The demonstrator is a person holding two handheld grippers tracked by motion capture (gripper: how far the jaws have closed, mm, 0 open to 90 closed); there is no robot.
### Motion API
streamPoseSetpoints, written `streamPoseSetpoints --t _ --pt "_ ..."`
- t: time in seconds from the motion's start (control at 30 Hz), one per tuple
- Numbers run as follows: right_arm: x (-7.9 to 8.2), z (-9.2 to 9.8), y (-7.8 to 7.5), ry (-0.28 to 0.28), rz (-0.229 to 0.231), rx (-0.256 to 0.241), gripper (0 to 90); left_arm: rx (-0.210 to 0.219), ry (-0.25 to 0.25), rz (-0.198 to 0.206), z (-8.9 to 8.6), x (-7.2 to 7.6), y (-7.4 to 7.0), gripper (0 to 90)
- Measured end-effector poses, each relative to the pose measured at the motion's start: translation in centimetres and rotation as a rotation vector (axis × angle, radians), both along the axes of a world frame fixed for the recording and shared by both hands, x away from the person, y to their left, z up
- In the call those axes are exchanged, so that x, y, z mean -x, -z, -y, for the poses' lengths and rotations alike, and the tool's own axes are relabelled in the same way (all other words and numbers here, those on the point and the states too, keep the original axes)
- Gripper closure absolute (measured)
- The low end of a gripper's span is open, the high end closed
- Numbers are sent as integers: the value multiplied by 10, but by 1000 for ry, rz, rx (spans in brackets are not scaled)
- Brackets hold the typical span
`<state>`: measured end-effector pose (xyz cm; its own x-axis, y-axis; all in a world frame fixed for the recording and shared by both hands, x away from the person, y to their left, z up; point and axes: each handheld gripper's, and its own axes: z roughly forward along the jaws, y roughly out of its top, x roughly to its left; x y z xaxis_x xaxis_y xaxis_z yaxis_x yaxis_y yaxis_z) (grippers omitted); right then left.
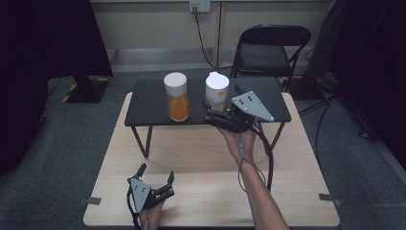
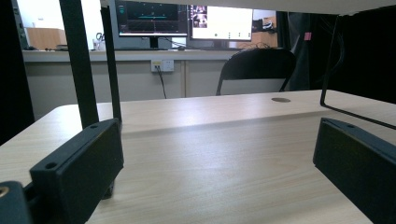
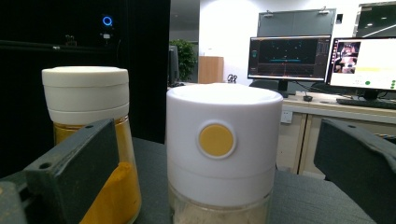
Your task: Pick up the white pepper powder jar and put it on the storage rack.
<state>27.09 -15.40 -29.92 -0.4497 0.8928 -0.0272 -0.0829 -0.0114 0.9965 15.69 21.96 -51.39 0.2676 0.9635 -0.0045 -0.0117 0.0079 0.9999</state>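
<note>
On the tabletop's near left corner, the high view shows the left gripper (image 1: 155,184) resting, jaws apart; the right gripper (image 1: 221,116) reaches the black shelf's (image 1: 148,103) near edge at the pale jar (image 1: 217,91), with the orange jar (image 1: 177,97) to its left. Left gripper view: spread jaws over bare wood (image 2: 210,158) (nothing between them). Right gripper view: jaws apart flanking the pale jar (image 3: 222,154), not touching.

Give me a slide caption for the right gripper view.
Open right tongs framing a white-capped jar with a yellow dot, beside a jar of orange powder.
</note>
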Motion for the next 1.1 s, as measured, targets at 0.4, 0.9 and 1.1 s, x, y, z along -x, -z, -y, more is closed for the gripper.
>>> streamPoseSetpoints --t 0.4,0.9,1.1 --pt "10 3 7 4 11 2 0 0 0 0 0 0 0 9" --pt "31 9 22 10 32 -14 0 0 4 0 -1 0 0 9" --pt "39 12 29 5 38 -12 0 0 4 0 -1 0 0 10"
